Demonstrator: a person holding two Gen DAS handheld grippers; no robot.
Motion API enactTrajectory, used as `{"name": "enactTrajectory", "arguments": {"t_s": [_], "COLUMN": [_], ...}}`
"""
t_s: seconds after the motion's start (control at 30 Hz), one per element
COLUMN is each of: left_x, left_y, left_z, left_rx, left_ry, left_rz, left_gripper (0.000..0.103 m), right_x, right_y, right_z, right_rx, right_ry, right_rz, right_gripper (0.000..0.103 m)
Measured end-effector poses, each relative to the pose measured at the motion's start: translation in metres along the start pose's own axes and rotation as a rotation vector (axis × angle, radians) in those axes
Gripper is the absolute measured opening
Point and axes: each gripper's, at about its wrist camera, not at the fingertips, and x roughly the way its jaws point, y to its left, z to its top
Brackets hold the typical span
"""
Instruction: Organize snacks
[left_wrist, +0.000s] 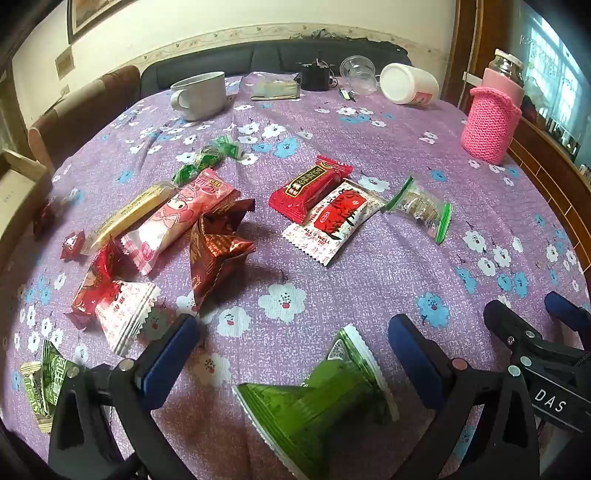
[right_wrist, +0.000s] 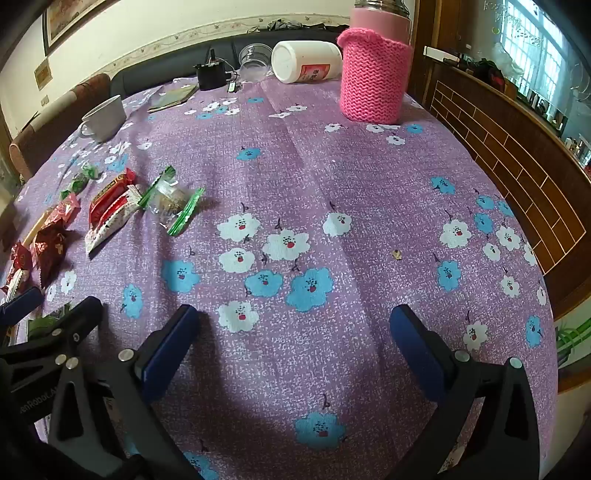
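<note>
Closest to you, a green snack packet (left_wrist: 317, 398) lies on the table between the two blue fingers (left_wrist: 168, 354) of your left tool (left_wrist: 295, 350). That tool stands wide open, and neither finger touches the packet. Just to the right of it you can see the black frame of your right tool (right_wrist: 295, 349), which is also spread wide, with only the purple flowered tablecloth (right_wrist: 314, 177) between its fingers.

Ahead and to the left of your left tool, most of the snacks lie in a loose cluster. A white and red packet (left_wrist: 123, 317) sits just past the left finger, overlapping a red packet (left_wrist: 94, 284). Beyond them are a crumpled dark brown packet (left_wrist: 218, 251), a pink and white packet (left_wrist: 181, 218), a long yellow bar (left_wrist: 129, 214) and a green wrapped sweet (left_wrist: 207, 158). A small red candy (left_wrist: 73, 244) sits at the cluster's left side. At the far left, beside the tool's frame, two more green packets (left_wrist: 44, 376) lie together.

Straight ahead of your left tool, well apart from the cluster, a red bar (left_wrist: 308, 188) rests on a white packet with red print (left_wrist: 332, 221). Just to their right is a clear packet with green ends (left_wrist: 421, 206).

Further off on the table stand a white mug (left_wrist: 199, 94), a toppled white jar (left_wrist: 408, 88) and a bottle in a pink knitted sleeve (right_wrist: 373, 77).
</note>
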Motion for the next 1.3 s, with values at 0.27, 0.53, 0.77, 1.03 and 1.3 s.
{"name": "enactTrajectory", "arguments": {"t_s": [0.27, 0.53, 0.77, 1.03, 1.3], "left_x": [0.000, -0.001, -0.009, -0.036, -0.132], "left_y": [0.000, -0.001, -0.004, -0.009, 0.040], "left_z": [0.000, -0.001, -0.009, -0.022, -0.046], "left_rx": [0.001, 0.013, -0.010, 0.054, -0.006], "left_ry": [0.001, 0.011, 0.016, 0.030, -0.125], "left_rz": [0.001, -0.006, 0.016, -0.132, -0.392], "left_gripper": [0.102, 0.102, 0.102, 0.072, 0.074], "right_x": [0.000, 0.000, 0.000, 0.000, -0.002], "right_y": [0.000, 0.000, 0.000, 0.000, -0.002], "right_z": [0.000, 0.000, 0.000, 0.000, 0.002], "right_rx": [0.002, 0.001, 0.002, 0.002, 0.005], "right_ry": [-0.002, -0.002, -0.002, -0.002, -0.002], "right_rz": [0.003, 0.002, 0.003, 0.002, 0.012], "right_gripper": [0.103, 0.103, 0.103, 0.103, 0.103]}}
